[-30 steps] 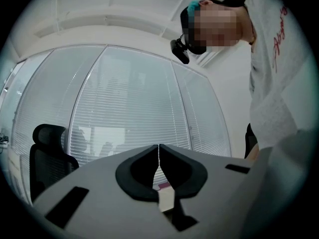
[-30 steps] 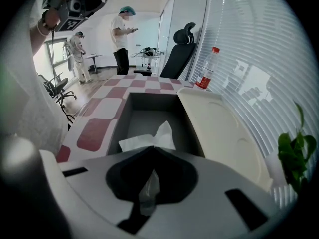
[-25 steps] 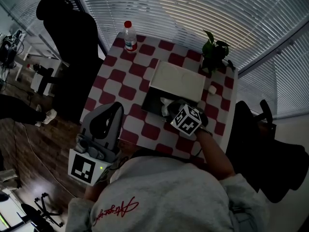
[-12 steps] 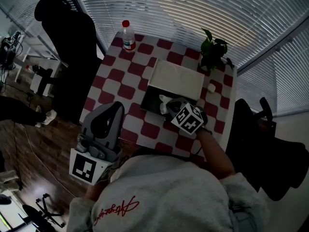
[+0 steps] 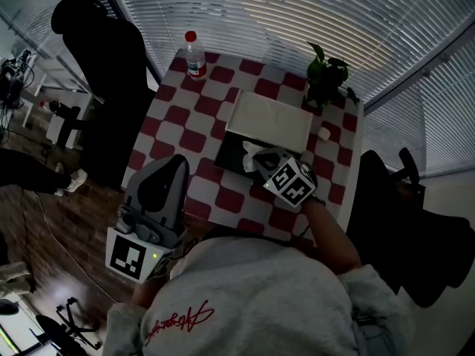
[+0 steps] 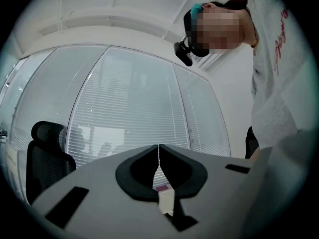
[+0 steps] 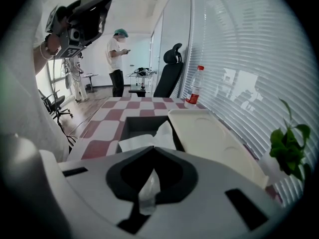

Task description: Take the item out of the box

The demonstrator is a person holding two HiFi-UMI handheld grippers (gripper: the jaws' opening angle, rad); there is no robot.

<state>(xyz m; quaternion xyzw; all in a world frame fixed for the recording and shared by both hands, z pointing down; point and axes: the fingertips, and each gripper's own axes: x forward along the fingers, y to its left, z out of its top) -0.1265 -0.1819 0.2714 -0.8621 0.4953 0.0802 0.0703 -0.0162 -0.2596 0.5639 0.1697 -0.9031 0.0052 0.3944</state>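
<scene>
Right claw [image 7: 154, 149] is gripping the white item [image 7: 148, 190] to pull it from the box [image 7: 132, 126]. Left claw [image 6: 159, 148] (clenched, empty) is just idling off the tabletop's [image 5: 185, 136] near edge.

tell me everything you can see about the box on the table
The box is a shallow dark rectangular tray standing open on the red-and-white checked table, its pale lid lying flat along its far side. Crumpled white paper sticks up from inside. The right gripper hangs over its near edge, shut on a pale strip.
</scene>
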